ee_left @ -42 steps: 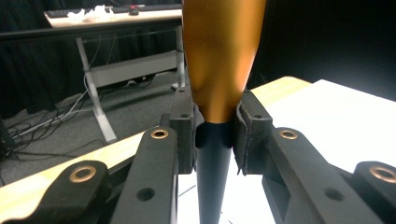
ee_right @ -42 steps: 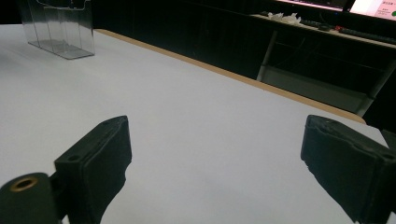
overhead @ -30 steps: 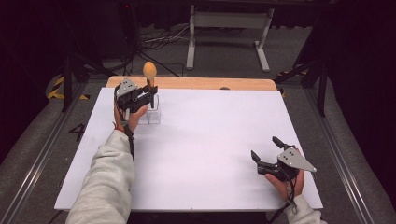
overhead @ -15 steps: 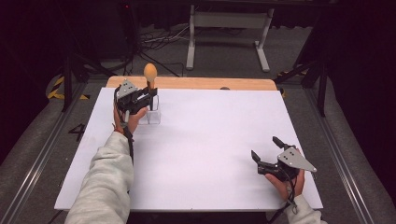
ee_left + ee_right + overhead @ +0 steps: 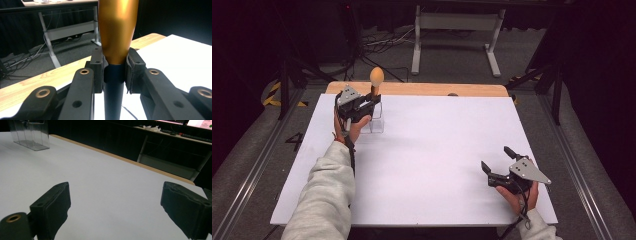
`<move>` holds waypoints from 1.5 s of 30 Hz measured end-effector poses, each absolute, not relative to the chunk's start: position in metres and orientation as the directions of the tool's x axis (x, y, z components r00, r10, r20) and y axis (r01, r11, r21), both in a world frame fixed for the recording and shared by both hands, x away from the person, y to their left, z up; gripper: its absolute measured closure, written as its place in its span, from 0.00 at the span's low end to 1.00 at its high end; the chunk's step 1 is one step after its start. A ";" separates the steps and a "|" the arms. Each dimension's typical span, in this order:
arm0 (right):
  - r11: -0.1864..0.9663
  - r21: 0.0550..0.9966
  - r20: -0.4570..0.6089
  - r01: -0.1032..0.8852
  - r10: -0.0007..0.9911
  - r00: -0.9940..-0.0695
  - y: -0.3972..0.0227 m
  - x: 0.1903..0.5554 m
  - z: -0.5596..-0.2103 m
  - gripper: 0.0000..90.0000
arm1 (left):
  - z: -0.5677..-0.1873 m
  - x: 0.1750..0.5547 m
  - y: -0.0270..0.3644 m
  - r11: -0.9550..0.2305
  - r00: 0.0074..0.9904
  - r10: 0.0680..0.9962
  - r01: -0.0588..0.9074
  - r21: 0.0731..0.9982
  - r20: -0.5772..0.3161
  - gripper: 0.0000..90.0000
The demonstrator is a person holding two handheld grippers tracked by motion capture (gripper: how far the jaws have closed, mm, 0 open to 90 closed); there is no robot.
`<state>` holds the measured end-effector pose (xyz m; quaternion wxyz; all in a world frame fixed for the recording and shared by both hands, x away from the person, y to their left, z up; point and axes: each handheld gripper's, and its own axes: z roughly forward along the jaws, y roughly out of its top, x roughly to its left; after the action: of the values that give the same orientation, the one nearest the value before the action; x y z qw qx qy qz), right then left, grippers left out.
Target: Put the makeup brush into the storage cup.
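The left tool (image 5: 114, 75) pinches the black handle of a copper-headed utensil (image 5: 117, 32), held upright just over the clear box (image 5: 376, 116), perhaps inside it; the right tool (image 5: 497, 160), spread and empty, rests well apart from that box on the white desk (image 5: 432, 150).

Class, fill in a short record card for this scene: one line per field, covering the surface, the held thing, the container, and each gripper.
surface: white table top with a wooden strip along its far edge
held thing: tool with orange bulb-shaped top and black stem, upright
container: clear plastic box, below the tool, near the far left corner
left gripper: shut on the tool, pads at the joint of orange and black
right gripper: open, nothing between the pads, resting at the near right of the table
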<state>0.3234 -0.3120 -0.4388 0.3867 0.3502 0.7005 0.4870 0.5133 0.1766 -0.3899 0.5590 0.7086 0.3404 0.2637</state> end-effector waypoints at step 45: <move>0.288 0.949 -0.202 0.126 0.866 -0.458 -0.312 0.324 -0.439 0.11 | -0.390 0.489 0.197 -0.266 0.603 0.793 0.216 0.939 0.086 0.15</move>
<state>0.3238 -0.3118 -0.4394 0.3838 0.3517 0.7047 0.4822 0.4886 0.1973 -0.3896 0.5012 0.7419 0.3401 0.2876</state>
